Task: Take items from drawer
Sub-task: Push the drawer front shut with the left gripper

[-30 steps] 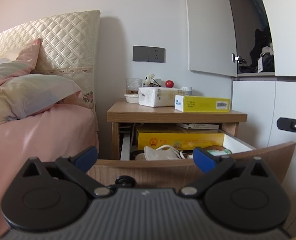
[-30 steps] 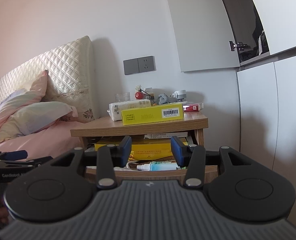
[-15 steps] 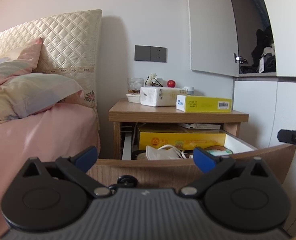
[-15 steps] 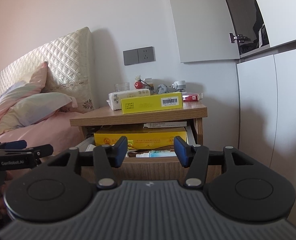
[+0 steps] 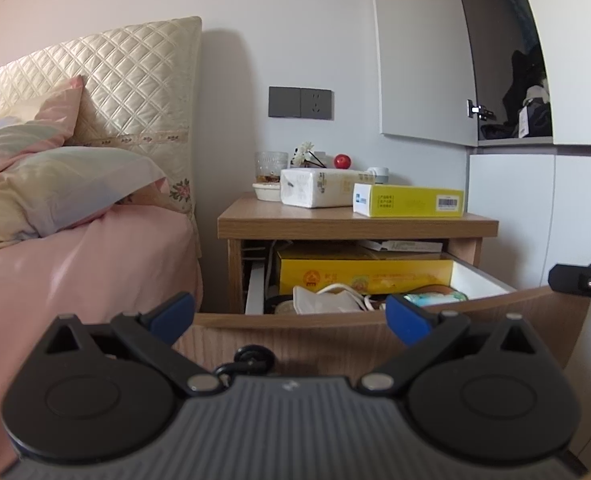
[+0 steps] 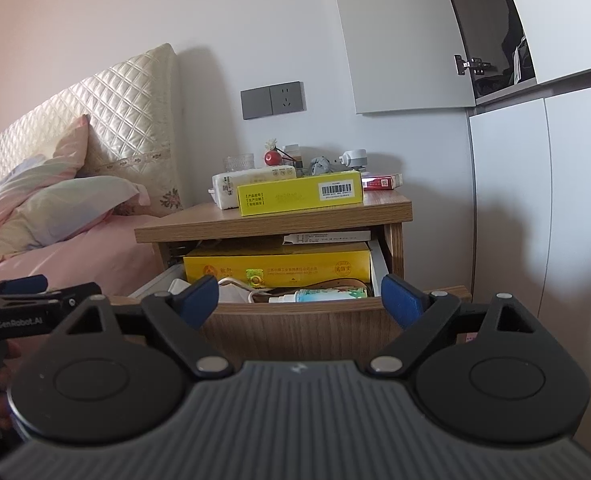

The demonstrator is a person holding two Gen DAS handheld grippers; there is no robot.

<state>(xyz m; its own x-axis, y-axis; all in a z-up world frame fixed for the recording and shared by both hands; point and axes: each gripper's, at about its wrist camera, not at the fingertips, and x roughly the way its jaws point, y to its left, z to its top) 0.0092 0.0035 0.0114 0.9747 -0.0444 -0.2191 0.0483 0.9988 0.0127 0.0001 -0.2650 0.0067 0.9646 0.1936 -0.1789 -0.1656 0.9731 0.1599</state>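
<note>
The wooden nightstand's drawer [image 5: 335, 336] stands pulled out, also seen in the right wrist view [image 6: 295, 332]. Inside lie a long yellow box [image 5: 363, 276] [image 6: 279, 266], a white face mask [image 5: 327, 300], a small spray bottle [image 6: 315, 295] and a brown belt [image 6: 327, 282]. My left gripper [image 5: 291, 314] is open and empty, low in front of the drawer front. My right gripper [image 6: 299, 298] is open and empty, just before the drawer's front edge. The left gripper also shows at the left edge of the right wrist view [image 6: 27, 300].
The nightstand top [image 6: 271, 220] carries a yellow box [image 6: 299, 198], a tissue pack [image 6: 251, 184], a red packet [image 6: 381, 182], a glass and small ornaments. A bed with pink bedding [image 5: 75, 264] lies left. White cupboards [image 6: 535, 200] stand right.
My right gripper has opened wider and risen a little, so more of the drawer's contents show. My left gripper has stayed almost still and open.
</note>
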